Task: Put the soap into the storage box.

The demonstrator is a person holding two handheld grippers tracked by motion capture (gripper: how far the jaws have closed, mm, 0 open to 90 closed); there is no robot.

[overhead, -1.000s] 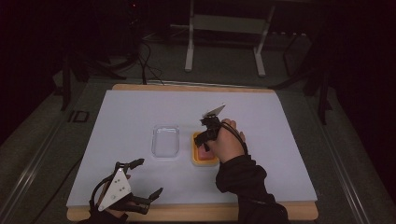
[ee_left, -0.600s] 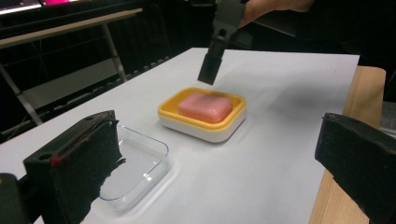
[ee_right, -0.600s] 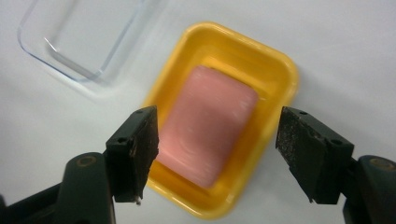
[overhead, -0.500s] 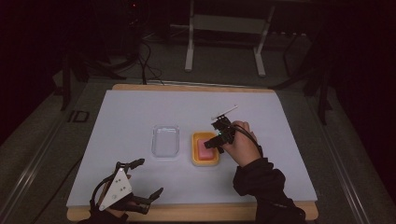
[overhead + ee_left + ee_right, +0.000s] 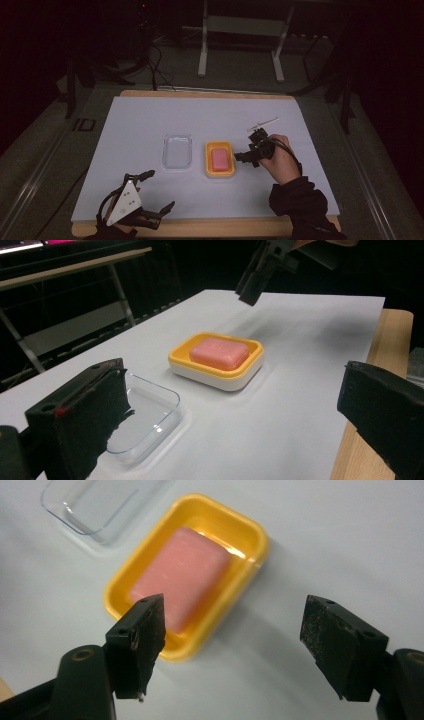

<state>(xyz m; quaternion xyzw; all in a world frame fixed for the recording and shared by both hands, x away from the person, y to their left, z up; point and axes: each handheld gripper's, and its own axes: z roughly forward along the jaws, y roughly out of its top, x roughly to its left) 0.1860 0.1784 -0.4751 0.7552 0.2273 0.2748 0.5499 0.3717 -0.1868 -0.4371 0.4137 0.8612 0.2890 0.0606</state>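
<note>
A pink bar of soap (image 5: 219,159) (image 5: 219,353) (image 5: 179,579) lies in a yellow soap dish (image 5: 220,172) (image 5: 216,375) (image 5: 240,577) at the table's middle. Just left of the dish lies a clear plastic lid (image 5: 177,151) (image 5: 145,416) (image 5: 87,505), flat on the white mat. My right gripper (image 5: 249,152) (image 5: 232,632) hovers just right of the dish, open, nothing between its jaws. My left gripper (image 5: 156,192) (image 5: 235,415) rests near the front left edge, also open and holding nothing.
The white mat (image 5: 300,130) covers a wooden tabletop (image 5: 210,229). Beyond the far edge stand a metal frame's legs (image 5: 202,45) and cables on a dark floor.
My right gripper has drawn back to the right from above the soap dish, leaving the soap in it. The left gripper has stayed put.
</note>
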